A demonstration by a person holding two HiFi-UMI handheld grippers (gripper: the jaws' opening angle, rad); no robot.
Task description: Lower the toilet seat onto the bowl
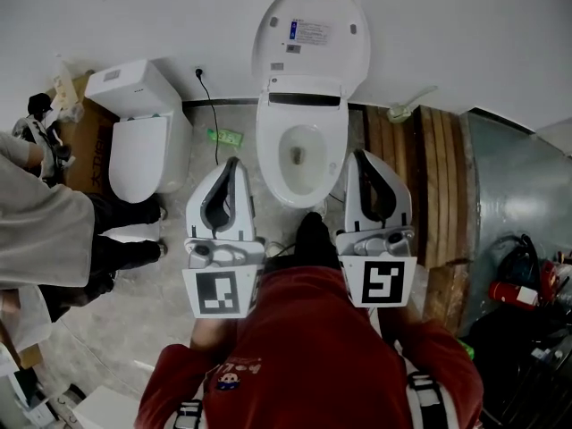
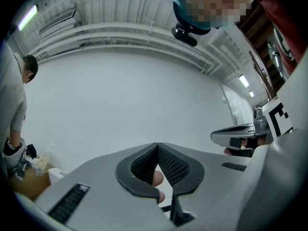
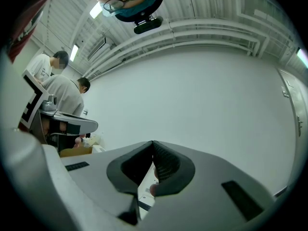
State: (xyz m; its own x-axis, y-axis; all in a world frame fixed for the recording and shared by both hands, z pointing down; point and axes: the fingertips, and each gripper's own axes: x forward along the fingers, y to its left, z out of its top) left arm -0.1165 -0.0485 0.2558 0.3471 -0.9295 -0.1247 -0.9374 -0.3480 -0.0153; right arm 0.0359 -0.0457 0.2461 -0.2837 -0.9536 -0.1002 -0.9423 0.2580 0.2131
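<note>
The white toilet (image 1: 302,155) stands against the wall in the head view. Its oval lid (image 1: 310,34), with a label on the inside, leans upright on the wall. A wide white ring surrounds the bowl opening; I cannot tell whether that ring is the seat. My left gripper (image 1: 234,162) is held left of the bowl and my right gripper (image 1: 358,154) right of it, both touching nothing. Both are shut and empty, the tips meeting in the left gripper view (image 2: 157,144) and the right gripper view (image 3: 152,142), which face the bare white wall.
A second white toilet (image 1: 143,137) and a cardboard box (image 1: 85,141) stand at the left, with a person (image 1: 54,231) beside them. Wooden planks (image 1: 420,177) lie right of the bowl. A black cord (image 1: 210,101) and a green packet (image 1: 225,137) are on the floor.
</note>
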